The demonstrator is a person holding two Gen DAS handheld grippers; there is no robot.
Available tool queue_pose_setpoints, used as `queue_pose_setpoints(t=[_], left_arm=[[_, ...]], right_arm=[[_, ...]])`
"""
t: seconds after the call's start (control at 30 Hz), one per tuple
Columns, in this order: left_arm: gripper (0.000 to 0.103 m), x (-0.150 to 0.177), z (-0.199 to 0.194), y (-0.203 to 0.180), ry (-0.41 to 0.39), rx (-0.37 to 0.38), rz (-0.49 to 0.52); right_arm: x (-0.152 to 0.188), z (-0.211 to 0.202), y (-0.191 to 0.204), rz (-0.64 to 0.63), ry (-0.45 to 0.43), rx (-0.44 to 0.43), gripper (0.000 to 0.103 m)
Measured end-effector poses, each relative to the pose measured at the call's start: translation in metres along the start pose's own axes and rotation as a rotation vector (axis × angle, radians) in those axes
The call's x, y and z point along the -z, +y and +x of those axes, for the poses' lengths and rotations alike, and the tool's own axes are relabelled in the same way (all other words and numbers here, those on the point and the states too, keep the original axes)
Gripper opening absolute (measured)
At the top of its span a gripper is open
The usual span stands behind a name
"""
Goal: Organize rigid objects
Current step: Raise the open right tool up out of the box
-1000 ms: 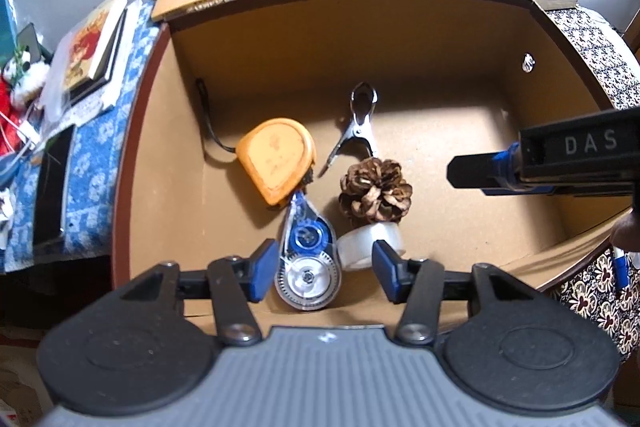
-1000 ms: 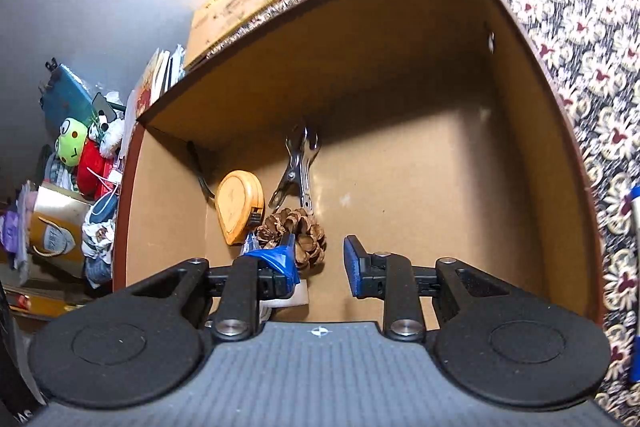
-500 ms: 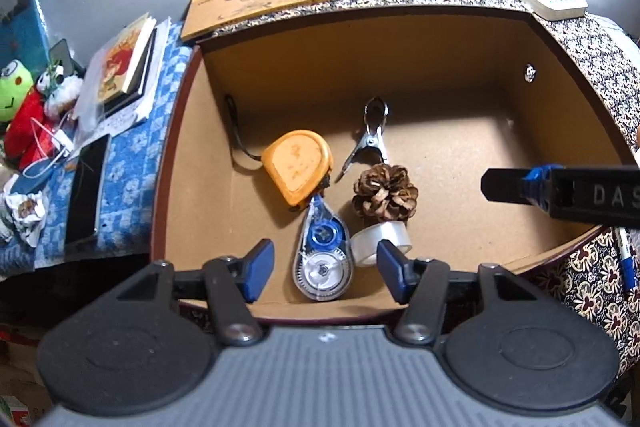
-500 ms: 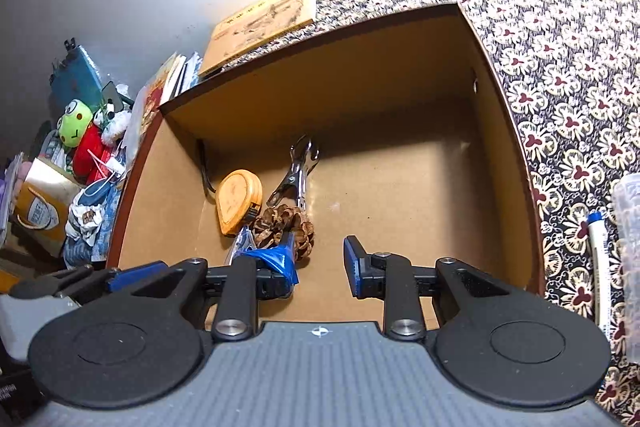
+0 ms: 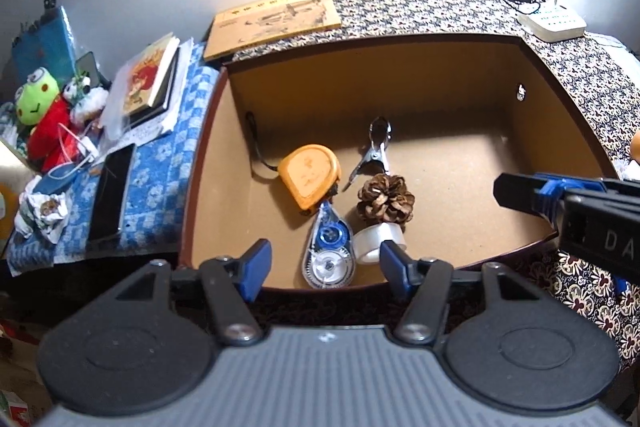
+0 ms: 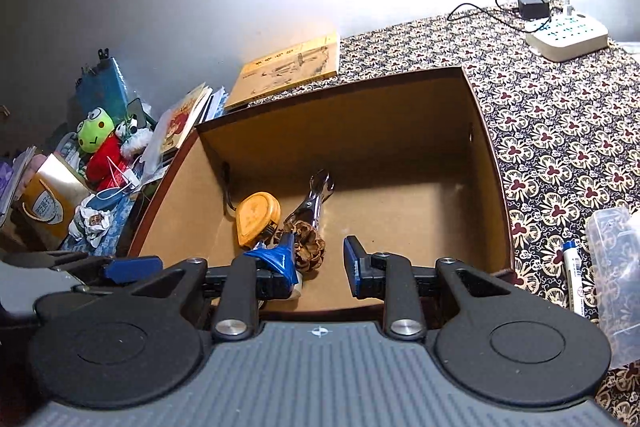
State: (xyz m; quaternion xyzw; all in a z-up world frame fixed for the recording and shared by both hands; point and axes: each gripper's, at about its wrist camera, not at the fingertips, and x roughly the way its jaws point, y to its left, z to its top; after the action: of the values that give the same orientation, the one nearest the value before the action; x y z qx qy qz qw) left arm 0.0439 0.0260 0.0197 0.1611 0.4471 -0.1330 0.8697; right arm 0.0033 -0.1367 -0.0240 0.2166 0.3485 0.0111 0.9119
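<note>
A brown open box (image 5: 520,39) (image 6: 486,131) holds an orange tape measure (image 5: 310,175) (image 6: 256,217), a metal clip (image 5: 374,153) (image 6: 316,197), a pine cone (image 5: 386,199) (image 6: 308,241), a blue correction-tape dispenser (image 5: 329,253) and a clear tape roll (image 5: 378,241). My left gripper (image 5: 325,269) hovers open over the box's near edge, empty. My right gripper (image 6: 320,265) is open and empty above the near wall; its fingers (image 5: 532,193) show at the right of the left wrist view.
Floral cloth (image 6: 560,115) covers the table right of the box, with a marker (image 6: 572,275), a clear plastic container (image 6: 616,267) and a white power strip (image 6: 568,35). A book (image 5: 276,21) lies behind the box. Plush toys (image 5: 40,115), books and a phone (image 5: 112,195) crowd the left.
Both grippers have pulled back and up out of the box, so more of the table shows. The objects inside have stayed put.
</note>
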Motion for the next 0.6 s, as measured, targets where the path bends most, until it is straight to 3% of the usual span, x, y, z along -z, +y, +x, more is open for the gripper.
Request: queue_pose_setpoints(t=[0.17,0.6], left_arm=[[0.064,0.004,-0.011,0.002,-0.018,-0.011,-0.023],[0.065,0.023,-0.027,-0.002,-0.006,-0.012,-0.038]], right_arm=[[0.006,-0.010,0.004,-0.008,-0.026,0.016,0.009],[0.016,-0.023,0.017,-0.034,0.058,-0.011,0.009]])
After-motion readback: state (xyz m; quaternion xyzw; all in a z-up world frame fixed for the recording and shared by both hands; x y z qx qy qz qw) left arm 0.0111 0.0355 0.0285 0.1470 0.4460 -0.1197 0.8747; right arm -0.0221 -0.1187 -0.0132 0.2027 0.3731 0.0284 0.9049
